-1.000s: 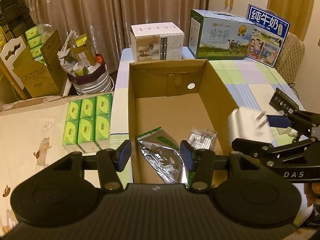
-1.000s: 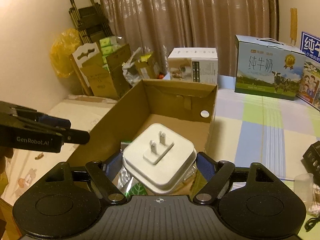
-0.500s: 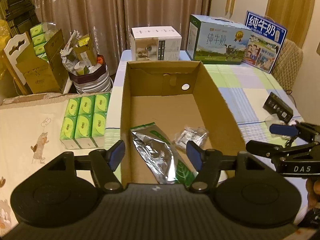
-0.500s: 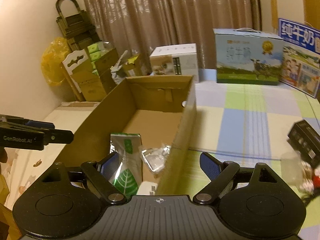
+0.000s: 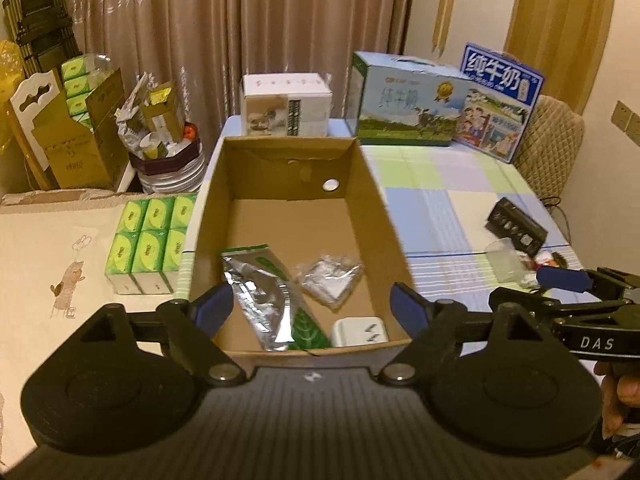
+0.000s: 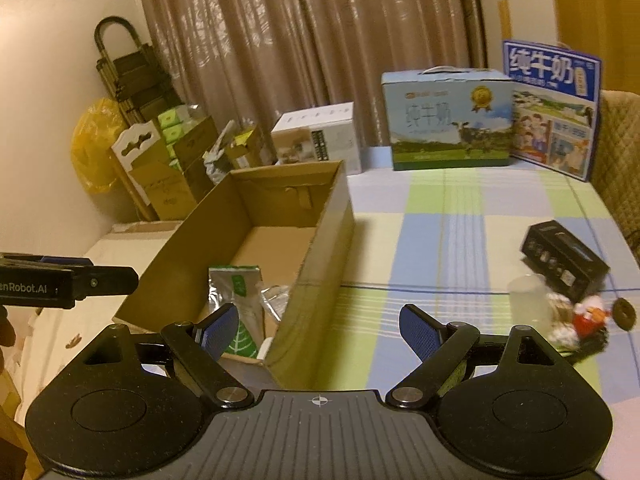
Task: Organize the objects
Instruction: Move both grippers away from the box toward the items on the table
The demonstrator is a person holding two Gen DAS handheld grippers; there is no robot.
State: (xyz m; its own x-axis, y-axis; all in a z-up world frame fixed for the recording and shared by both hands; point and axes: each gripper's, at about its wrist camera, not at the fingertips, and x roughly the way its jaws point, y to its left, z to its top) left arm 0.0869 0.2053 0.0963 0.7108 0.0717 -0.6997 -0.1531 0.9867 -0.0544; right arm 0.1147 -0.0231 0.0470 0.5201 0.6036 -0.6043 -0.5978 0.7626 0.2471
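Looking along my left gripper [image 5: 312,307], I see its jaws have just been opening and stand wide, gripping nothing. My right gripper [image 6: 316,326] is spread wide and empty too. The white plug adapter [image 5: 360,332] lies in the cardboard box [image 5: 376,216], near corner, beside the foil pouch [image 5: 264,296].

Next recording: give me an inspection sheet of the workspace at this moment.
Surface: checked tablecloth.
Job's things: cardboard box holds silver pouch, clear packet, white plug adapter.
Clutter: black device, plastic cup, small toy, tissue packs, milk cartons.
Grippers: left gripper open, jaws just opening, nothing between; right gripper open, empty.
Cables: dark cord at table edge.
Surroundings: curtains, stacked boxes.
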